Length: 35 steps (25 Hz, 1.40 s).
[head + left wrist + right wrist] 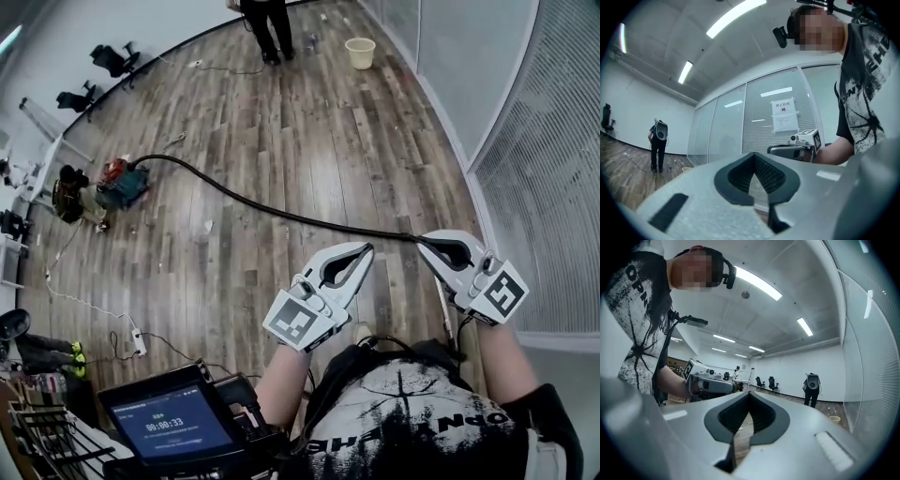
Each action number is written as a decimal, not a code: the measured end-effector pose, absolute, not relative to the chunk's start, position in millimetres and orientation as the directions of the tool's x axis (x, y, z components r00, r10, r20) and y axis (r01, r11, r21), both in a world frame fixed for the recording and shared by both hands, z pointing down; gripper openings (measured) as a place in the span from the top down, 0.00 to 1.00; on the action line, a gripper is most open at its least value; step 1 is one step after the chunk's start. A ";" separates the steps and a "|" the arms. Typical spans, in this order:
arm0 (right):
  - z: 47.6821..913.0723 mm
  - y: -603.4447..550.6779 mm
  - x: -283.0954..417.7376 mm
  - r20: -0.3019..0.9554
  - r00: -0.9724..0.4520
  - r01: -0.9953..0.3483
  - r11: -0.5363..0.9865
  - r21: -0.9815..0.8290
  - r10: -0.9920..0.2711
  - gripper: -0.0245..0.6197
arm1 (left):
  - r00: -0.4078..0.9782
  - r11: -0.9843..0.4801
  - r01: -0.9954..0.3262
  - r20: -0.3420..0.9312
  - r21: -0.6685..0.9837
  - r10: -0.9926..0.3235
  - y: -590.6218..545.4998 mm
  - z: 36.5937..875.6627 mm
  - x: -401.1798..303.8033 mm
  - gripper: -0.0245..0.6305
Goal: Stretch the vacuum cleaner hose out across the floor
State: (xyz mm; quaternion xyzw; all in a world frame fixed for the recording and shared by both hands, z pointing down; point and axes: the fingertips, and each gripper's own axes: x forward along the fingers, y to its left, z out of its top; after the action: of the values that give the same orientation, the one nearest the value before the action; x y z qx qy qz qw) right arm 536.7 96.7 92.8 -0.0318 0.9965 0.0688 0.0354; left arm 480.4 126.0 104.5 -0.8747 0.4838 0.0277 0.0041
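I hold the left gripper (364, 249) just beside the right gripper (424, 243), both level, their tips near each other. Both pairs of jaws are closed and empty.

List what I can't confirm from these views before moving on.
- Near end of the long black vacuum hose: head view, hidden behind the white right gripper.
- Teal and red vacuum cleaner: head view, too small for detail.
- Dark-clothed standing person: head view, cut off by the top edge.
- Both gripper views: hose not in frame.
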 end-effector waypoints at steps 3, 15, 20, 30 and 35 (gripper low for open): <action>86.9 100.1 531.3 -0.088 -0.995 -0.061 0.989 0.133 -0.050 0.95 | 0.515 -0.516 -0.857 -0.047 0.002 -0.856 125.6 102.5 471.1 0.96; 87.8 99.4 516.2 -0.038 -0.994 0.099 0.987 0.126 0.105 0.95 | 0.407 -0.410 -0.912 -0.078 0.023 -0.910 120.5 87.5 476.8 0.96; 88.2 96.8 509.7 -0.030 -0.987 0.150 0.980 0.133 0.155 0.95 | 0.351 -0.355 -0.934 -0.084 0.034 -0.933 116.5 84.9 475.2 0.96; 104.8 87.6 496.5 0.060 -0.986 0.159 0.980 0.120 0.153 0.95 | 0.313 -0.316 -0.948 -0.059 0.032 -0.948 110.1 85.9 465.8 0.96; 93.7 97.3 479.4 0.033 -0.987 0.158 0.981 0.111 0.155 0.95 | 0.316 -0.318 -0.948 -0.049 0.033 -0.947 115.9 89.9 454.1 0.96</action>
State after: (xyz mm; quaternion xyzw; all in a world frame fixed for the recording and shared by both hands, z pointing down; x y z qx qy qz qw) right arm 479.4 97.3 93.7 0.0785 0.9952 0.0566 -0.0120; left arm 454.1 115.9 89.9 -0.8112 0.5839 0.0297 0.0010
